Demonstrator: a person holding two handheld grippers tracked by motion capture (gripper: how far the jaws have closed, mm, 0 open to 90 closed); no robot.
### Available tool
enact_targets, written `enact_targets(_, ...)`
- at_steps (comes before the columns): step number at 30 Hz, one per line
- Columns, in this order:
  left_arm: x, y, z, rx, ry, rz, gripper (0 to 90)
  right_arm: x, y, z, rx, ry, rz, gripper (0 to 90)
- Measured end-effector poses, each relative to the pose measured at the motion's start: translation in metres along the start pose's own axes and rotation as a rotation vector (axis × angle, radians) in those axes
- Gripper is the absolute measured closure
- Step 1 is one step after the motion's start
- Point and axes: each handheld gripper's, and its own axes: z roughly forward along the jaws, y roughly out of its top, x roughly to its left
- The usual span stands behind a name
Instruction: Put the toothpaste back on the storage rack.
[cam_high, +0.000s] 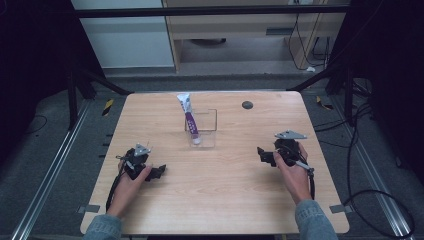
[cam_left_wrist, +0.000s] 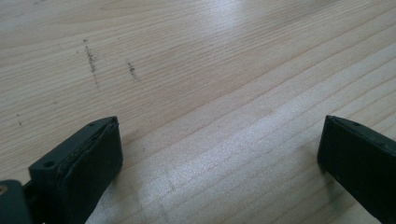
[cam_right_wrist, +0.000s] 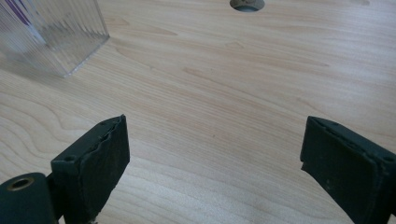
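One tube (cam_high: 188, 117), white with purple print, is standing tilted in one clear square container (cam_high: 207, 131), cap end down at the container's near-left corner and crimped end leaning out over the far-left rim. The container is sitting at the middle of the table (cam_high: 215, 200), slightly toward the far edge; in the right gripper view its ribbed wall (cam_right_wrist: 56, 32) is showing at the far left. One dark round hole (cam_high: 247, 105) is lying in the tabletop to the right of the container, near the far edge.

Two grippers are resting low over the wood, each held by one hand, both well apart from the container. The left gripper (cam_high: 159, 171) is sitting near left, its jaws spread wide with bare wood between them. The right gripper (cam_high: 262, 154) is sitting near right, its jaws likewise spread wide and gripping nothing. Two denim sleeves are coming in at the near edge.
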Motion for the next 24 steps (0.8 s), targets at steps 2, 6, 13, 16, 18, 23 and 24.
enact_targets(2, 0.000, 0.000, 0.000, 0.000, 0.000, 0.000, 0.0, 0.000, -0.004, 0.003, 0.009, 0.003, 0.008, 8.6)
enact_targets(6, 0.000, 0.000, 0.000, 0.000, 0.000, 0.004, 0.0, 0.001, -0.011, 0.008, 0.034, 0.006, 0.007, 8.2)
enact_targets(13, 0.000, 0.000, 0.000, 0.000, -0.001, 0.004, 0.0, 0.001, -0.019, 0.018, 0.051, 0.002, 0.018, 8.5)
enact_targets(16, 0.000, 0.000, 0.000, 0.000, -0.001, 0.004, 0.0, -0.001, -0.021, 0.022, 0.056, -0.007, 0.029, 8.5)
enact_targets(18, 0.000, 0.000, 0.000, 0.000, -0.001, 0.004, 0.0, -0.003, -0.022, 0.024, 0.058, -0.011, 0.039, 8.5)
enact_targets(23, 0.000, 0.000, 0.000, 0.000, -0.001, 0.004, 0.0, -0.007, -0.024, 0.029, 0.062, -0.025, 0.041, 8.6)
enact_targets(24, 0.000, 0.000, 0.000, 0.000, -0.001, 0.005, 0.0, -0.007, -0.024, 0.029, 0.062, -0.030, 0.048, 8.5)
